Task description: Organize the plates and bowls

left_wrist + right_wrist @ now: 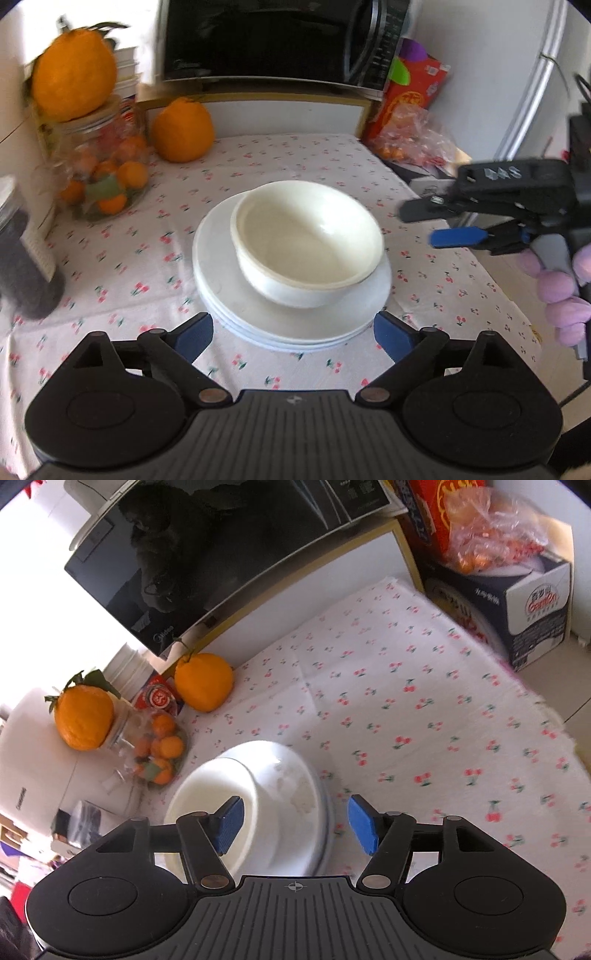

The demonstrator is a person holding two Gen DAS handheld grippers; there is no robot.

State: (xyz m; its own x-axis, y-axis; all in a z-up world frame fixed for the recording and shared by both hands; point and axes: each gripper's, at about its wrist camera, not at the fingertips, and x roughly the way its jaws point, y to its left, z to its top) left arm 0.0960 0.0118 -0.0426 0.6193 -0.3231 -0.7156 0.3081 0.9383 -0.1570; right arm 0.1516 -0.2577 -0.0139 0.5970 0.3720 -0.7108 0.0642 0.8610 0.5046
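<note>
Blue-padded fingers of the left gripper point(293, 338) framed the bottom of the left wrist view, jaws spread wide with nothing between them, the near rim of the plate stack point(229, 254) lying just beyond the pads. On that stack sat the cream bowl point(308, 242), shifted a little toward two o'clock on the top plate. Only this view showed the right gripper point(434, 223) from outside: it came in from three o'clock, its jaws parted and empty, clear of the bowl's rim, with a hand in a lilac glove point(561, 291) behind it on the handle. The right wrist view gave what the other could not (a blue-and-white carton point(517, 602) at one o'clock and a bag of small fruit on top of it), and it looked steeply down on the bowl point(210, 794) and plates point(295, 775) at seven o'clock, the right gripper's point(293, 825) pads standing apart over them without touching. Both views caught the floral cloth point(332, 162), a large orange point(183, 131) by the microwave point(280, 37), and another orange on a jar point(107, 162) of small fruit.
</note>
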